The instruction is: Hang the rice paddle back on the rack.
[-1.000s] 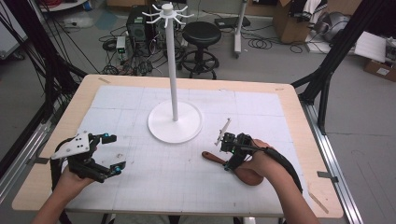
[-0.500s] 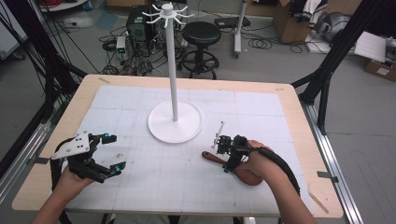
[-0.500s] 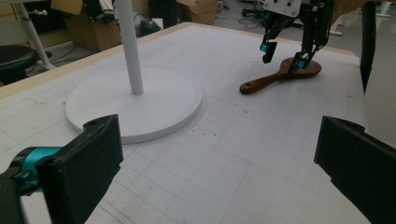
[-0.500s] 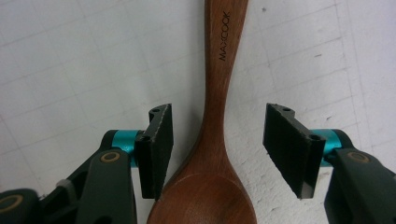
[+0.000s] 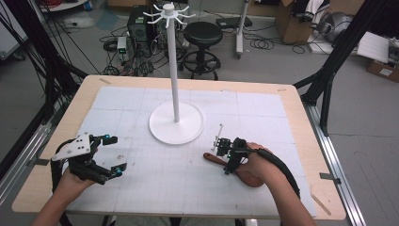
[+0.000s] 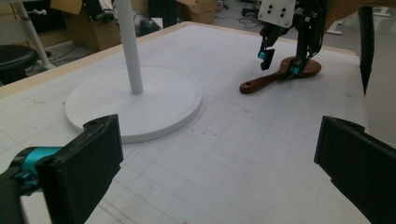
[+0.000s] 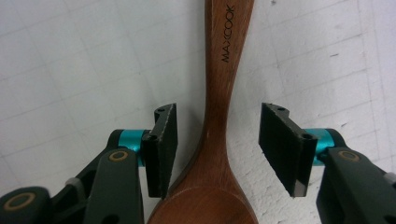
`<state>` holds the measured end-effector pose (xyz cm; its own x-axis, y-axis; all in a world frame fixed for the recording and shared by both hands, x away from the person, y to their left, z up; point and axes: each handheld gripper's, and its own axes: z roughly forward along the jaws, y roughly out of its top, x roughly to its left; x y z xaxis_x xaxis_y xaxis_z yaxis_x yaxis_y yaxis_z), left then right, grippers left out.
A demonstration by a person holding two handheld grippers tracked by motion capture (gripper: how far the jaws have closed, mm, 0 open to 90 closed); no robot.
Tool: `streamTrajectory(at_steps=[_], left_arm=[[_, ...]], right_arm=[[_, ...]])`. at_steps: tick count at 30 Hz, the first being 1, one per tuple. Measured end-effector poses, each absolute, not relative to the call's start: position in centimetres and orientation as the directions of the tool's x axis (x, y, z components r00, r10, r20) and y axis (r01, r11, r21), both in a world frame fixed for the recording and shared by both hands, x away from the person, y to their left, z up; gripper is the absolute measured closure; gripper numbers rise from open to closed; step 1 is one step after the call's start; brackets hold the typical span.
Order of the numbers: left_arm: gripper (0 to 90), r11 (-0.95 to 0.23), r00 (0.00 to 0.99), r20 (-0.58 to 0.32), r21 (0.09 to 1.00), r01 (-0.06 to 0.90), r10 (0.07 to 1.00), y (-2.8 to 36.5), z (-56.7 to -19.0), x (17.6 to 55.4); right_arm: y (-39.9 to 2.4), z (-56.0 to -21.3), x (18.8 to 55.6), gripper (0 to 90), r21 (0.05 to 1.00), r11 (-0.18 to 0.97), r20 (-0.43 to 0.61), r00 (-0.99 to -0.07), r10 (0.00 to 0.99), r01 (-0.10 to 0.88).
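Wooden spoon (image 7: 219,140) (dark brown, stamped handle) lies between right gripper (image 7: 217,140)'s closing, parted fingers (image 7: 161,144).

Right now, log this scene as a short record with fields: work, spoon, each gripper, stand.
work: picking up a wooden spoon
spoon: flat on the mat, neck between the right jaws, bowl toward the hand
right gripper: straddles the spoon's neck; jaws have just been closing, pads not yet touching the wood
left gripper: open, holds nothing, at the mat's left side
stand: white, upright pole on a round base, mid-table, hooks on top bare
mat: white, gridded, covers the table
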<state>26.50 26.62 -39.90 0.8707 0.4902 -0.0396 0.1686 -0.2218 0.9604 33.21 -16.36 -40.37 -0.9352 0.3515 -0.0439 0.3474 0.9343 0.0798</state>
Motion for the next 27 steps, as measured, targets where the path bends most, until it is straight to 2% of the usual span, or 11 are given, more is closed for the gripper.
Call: streamTrajectory(at_steps=[12,27], left_arm=[[1.7,-0.222,0.871,-0.04,0.96,0.168,0.489,26.63,-39.89,26.49],[1.7,-0.225,0.873,-0.039,0.96,0.168,0.486,26.59,-39.91,26.5]], right_arm=[[-16.47,-40.8,33.61,55.4,0.107,0.915,-0.031,-0.919,0.393,0.388],[-16.17,-41.18,33.33,67.8,0.083,0.93,-0.049,-0.931,0.362,0.358]])
